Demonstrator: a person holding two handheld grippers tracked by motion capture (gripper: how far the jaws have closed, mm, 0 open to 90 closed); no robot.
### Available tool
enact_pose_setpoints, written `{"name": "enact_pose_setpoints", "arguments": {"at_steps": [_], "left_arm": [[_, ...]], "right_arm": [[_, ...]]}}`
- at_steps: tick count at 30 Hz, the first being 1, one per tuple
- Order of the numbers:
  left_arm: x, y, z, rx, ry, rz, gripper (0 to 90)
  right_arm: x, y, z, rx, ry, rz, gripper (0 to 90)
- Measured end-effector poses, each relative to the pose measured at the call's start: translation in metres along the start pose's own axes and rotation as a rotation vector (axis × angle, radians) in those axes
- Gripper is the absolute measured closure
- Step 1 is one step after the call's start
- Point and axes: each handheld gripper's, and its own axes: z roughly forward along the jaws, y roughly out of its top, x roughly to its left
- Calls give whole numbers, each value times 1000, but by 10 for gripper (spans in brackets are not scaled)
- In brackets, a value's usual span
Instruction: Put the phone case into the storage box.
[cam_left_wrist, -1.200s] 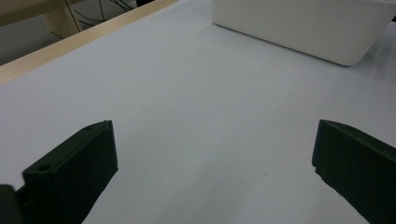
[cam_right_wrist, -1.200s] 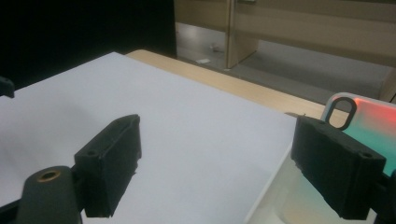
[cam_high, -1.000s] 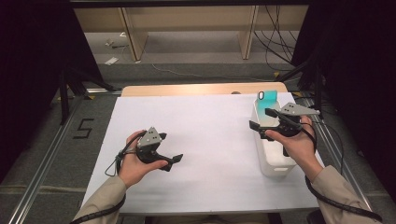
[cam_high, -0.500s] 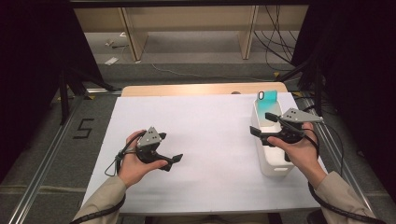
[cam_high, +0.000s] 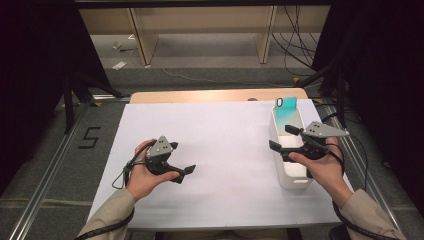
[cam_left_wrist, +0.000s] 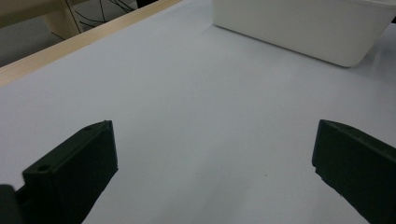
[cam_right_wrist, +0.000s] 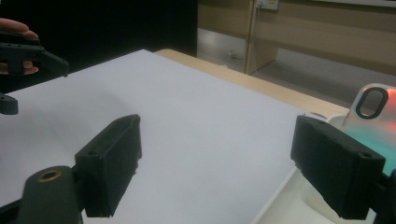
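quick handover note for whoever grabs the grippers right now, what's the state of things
Left gripper: open, nothing between the jaws, held low over the white table cover, away from the bin.
Right gripper: open, nothing held, hovering over the left rim of the white bin.
Phone case: teal, leaning upright against the far end inside the bin, untouched.
Done: nothing gripped yet.
Left: probably reach the right gripper in toward the phone case and close on it; the left could steady the bin.
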Motion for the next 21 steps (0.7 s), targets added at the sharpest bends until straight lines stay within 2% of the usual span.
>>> {"name": "enact_pose_setpoints", "arguments": {"at_steps": [21], "left_arm": [[0, 0, 0, 1, 1, 0, 0]], "right_arm": [[2, -9, -11, -14, 12, -17, 175]]}}
